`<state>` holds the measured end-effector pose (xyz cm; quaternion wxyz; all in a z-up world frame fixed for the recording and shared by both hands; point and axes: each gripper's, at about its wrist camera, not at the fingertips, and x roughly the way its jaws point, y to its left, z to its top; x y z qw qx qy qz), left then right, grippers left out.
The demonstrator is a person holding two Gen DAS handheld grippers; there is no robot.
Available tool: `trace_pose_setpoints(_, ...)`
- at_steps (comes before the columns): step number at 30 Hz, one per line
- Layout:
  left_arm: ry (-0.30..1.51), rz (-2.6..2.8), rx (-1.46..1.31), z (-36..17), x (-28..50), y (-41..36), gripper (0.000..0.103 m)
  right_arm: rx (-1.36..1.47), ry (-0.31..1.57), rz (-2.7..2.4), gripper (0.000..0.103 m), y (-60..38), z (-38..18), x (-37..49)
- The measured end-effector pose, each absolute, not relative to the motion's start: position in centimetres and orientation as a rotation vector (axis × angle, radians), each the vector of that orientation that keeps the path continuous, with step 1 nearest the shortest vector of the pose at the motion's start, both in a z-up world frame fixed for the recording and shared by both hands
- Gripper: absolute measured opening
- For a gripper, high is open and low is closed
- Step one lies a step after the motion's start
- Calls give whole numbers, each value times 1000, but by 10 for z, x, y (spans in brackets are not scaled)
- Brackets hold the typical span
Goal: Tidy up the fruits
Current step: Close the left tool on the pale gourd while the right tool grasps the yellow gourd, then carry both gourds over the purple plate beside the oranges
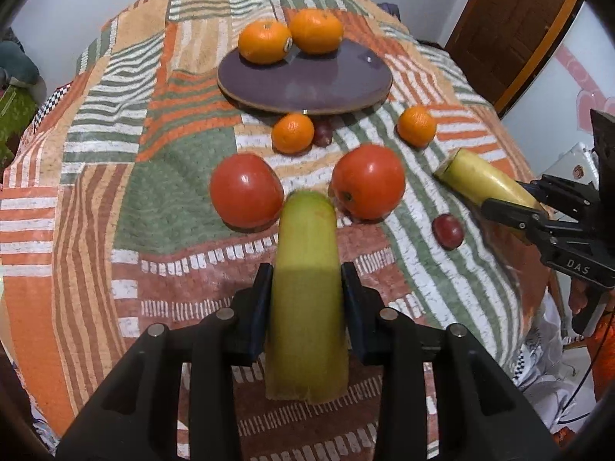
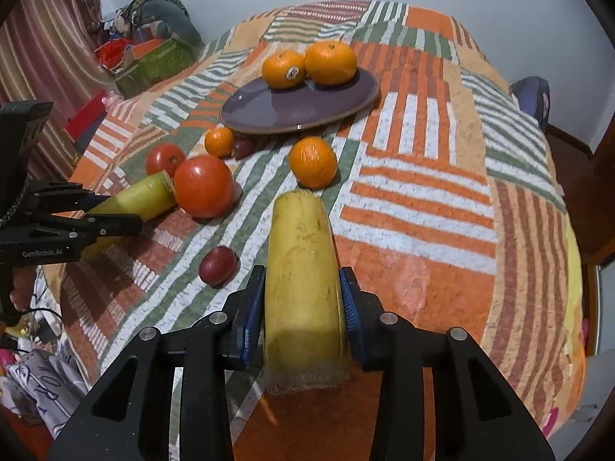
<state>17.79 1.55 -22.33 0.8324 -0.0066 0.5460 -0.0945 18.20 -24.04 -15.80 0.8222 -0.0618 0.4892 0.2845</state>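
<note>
My left gripper (image 1: 306, 280) is shut on a greenish banana piece (image 1: 307, 269), held above the cloth in front of two tomatoes (image 1: 246, 196) (image 1: 368, 181). My right gripper (image 2: 303, 288) is shut on a yellow banana piece (image 2: 301, 269); it also shows in the left wrist view (image 1: 480, 176). A purple plate (image 1: 307, 84) at the back holds two oranges (image 1: 264, 41) (image 1: 316, 30). Two smaller oranges (image 1: 293, 132) (image 1: 417, 125) and two dark red grapes (image 1: 447, 230) (image 1: 323, 132) lie on the cloth.
A patchwork cloth (image 2: 423, 192) in orange, green and white covers the round table. A wooden door (image 1: 511, 27) stands at the back right. Boxes and bags (image 2: 150, 50) are piled by the wall at the left.
</note>
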Motion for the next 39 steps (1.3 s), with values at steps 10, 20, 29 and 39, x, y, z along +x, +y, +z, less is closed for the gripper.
trace_pose_setpoints(10, 1191, -219, 36, -230, 177, 10, 35, -167, 1038, 616, 34, -232, -155, 179)
trace_pose_setpoints(20, 1210, -213, -2, -247, 190, 11, 35, -157, 1044, 618, 34, -234, -157, 180)
trace_pose_setpoints(29, 1219, -221, 33, -247, 194, 7, 35, -152, 1037, 622, 34, -236, -156, 176)
trace_pose_setpoints(39, 1193, -215, 62, -246, 197, 1, 34, -138, 1019, 613, 34, -239, -150, 174)
